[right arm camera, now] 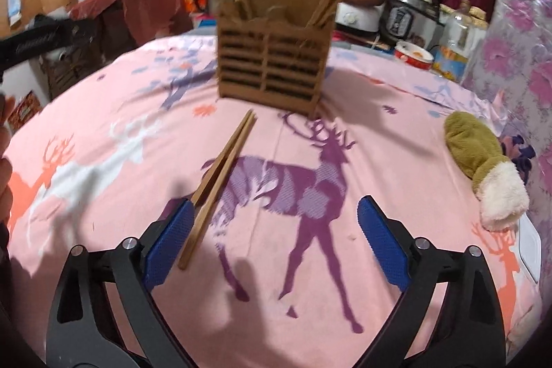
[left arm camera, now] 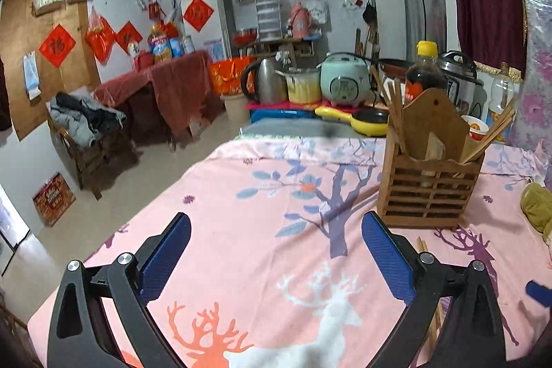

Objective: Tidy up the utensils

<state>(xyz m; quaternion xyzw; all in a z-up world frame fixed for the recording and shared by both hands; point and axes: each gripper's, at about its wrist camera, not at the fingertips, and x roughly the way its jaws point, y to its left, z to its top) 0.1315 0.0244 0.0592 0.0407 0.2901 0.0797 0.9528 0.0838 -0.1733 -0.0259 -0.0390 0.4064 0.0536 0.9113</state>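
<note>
Blue pads low in the right wrist frame, spread wide: right gripper [right arm camera: 272, 240] empty, nothing pinched, pointing down at the pink deer-print tablecloth [right arm camera: 396, 140]. Just inside the left pad, a pair of wooden chopsticks [right arm camera: 219, 185] lying flat on the cloth, running from lower left up toward frame centre, near end beside that pad and seemingly clear of it, far tips stopping short of the wooden utensil holder [right arm camera: 272, 64]. Holder upright in the upper middle, already bristling with chopsticks in both end compartments. Over on the left wrist view, left gripper [left arm camera: 276, 250] likewise gaping and empty above the cloth, holder [left arm camera: 431, 185] up at the right of frame, a sliver of the loose chopsticks [left arm camera: 421, 245] peeking past the right finger. Green plush toy [right arm camera: 479, 154] off at the right edge, well apart from the action. By the look of it, reach-for-the-pair stage: pick-up not yet made. Next move probably calls for shifting left in frame to centre the sticks between the pads, dropping to the cloth, squeezing both sticks together, then lifting and tipping them upright into a compartment.
</note>
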